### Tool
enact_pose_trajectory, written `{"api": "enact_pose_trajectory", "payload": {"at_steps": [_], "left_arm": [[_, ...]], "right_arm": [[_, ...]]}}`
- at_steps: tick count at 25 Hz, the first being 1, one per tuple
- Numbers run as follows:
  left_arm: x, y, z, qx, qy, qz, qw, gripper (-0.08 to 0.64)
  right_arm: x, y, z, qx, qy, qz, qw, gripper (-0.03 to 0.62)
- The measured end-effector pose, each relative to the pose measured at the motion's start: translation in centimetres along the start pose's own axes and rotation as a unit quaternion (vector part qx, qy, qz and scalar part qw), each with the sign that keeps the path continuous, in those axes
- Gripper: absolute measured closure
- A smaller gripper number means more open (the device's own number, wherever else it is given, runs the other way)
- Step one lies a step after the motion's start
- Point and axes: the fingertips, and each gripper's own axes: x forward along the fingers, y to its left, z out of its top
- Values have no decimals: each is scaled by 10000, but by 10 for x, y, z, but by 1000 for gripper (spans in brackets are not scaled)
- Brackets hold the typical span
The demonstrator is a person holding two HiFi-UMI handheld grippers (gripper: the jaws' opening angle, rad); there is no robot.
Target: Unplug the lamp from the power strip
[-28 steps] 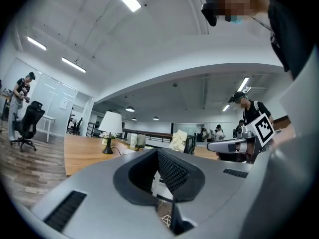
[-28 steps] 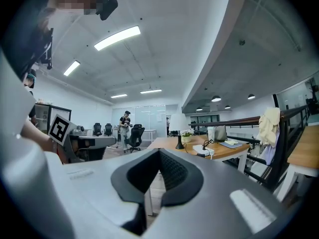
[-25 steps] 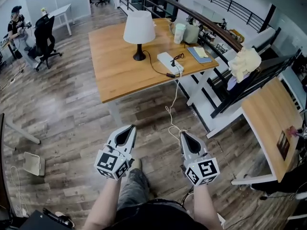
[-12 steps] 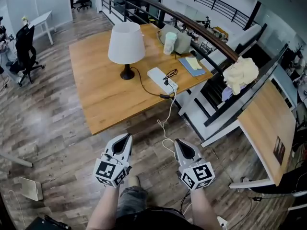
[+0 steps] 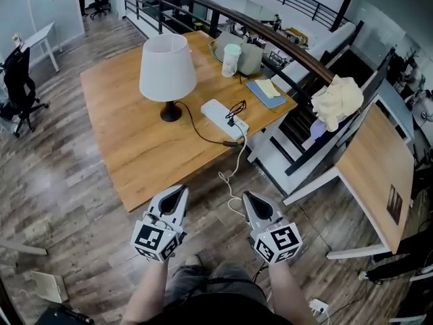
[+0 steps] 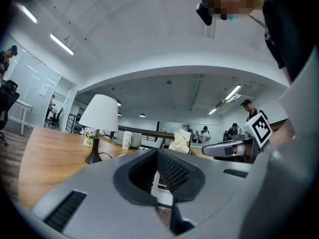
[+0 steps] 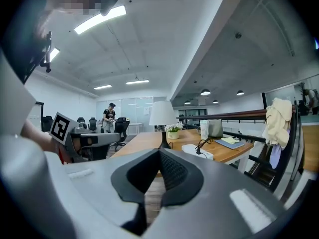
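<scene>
Left gripper [image 5: 180,191] and right gripper [image 5: 248,197] face lamp [image 5: 167,72], jaws together

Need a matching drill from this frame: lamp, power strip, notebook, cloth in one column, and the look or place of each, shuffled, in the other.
Things:
1. lamp
2. power strip
3. notebook
4. cloth

Look or place:
A. cream, hanging beyond the right edge of the table
B. white, lying flat between lamp and notebook
C. blue, with a yellow note on top
D. upright, white shade, black base

Pairs: 1-D, 2-B, 3-C, 4-A
</scene>
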Motion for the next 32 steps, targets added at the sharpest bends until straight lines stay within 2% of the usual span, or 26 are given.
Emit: {"api": "enact_pose_trajectory", "payload": {"at_steps": [5,13,18,28,32], "left_arm": [[22,0,-7,-40,69,-240,9997,563],[79,16,-11,22,191,-445,9988,563],[126,30,-20,-6,366,-526,9979,563],[215,51,-45,-1,645,-629,9959,563],[238,57,-58,-182,840,-596,9945,563]], "right_arm": [[11,-14,-7,97,74,-106,9999,585],[60,-52,-14,179,142,-6,9997,584],[101,-81,-8,158,187,188,9995,584],[172,-139,-28,129,587,492,9970,584],[194,-155,-35,114,717,615,9955,584]]}}
